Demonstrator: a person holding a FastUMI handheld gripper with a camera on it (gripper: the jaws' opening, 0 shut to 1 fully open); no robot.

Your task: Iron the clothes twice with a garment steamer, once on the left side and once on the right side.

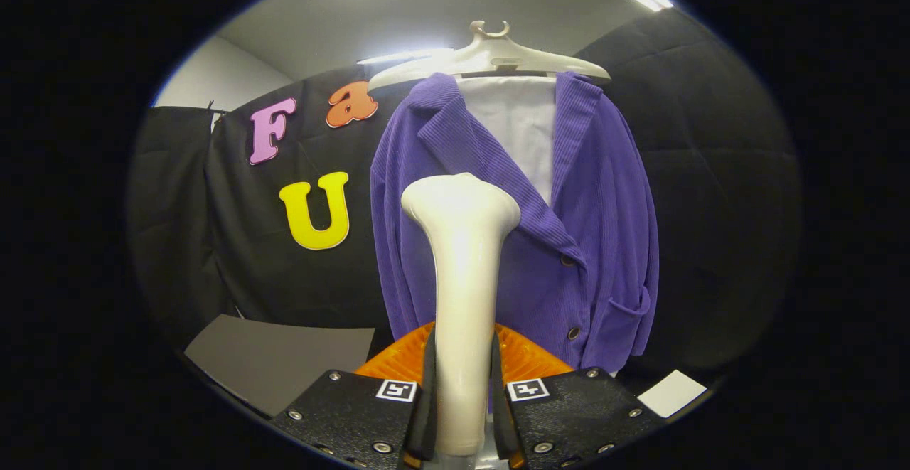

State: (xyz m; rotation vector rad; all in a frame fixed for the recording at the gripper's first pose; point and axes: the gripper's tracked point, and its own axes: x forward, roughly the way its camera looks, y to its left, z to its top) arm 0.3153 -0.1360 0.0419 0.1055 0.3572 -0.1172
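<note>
My gripper (462, 399) is clamped on the glossy white plastic garment steamer (462, 242), head at 12 o'clock facing the hanging purple corduroy jacket (590, 228); both passes look undone.

Fisheye view riding on the tool (462, 413).
Looks forward and slightly upward along its fingers, close to the hanging purple jacket (569, 228) at frame centre.

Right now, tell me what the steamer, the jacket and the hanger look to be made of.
Steamer, gripper shut on its handle: glossy cream plastic, with bright reflections.
Jacket: purple fabric, likely corduroy, with fine lengthwise ribs and a matte finish.
Hanger: smooth white, probably moulded plastic; the hook is the same colour.
</note>
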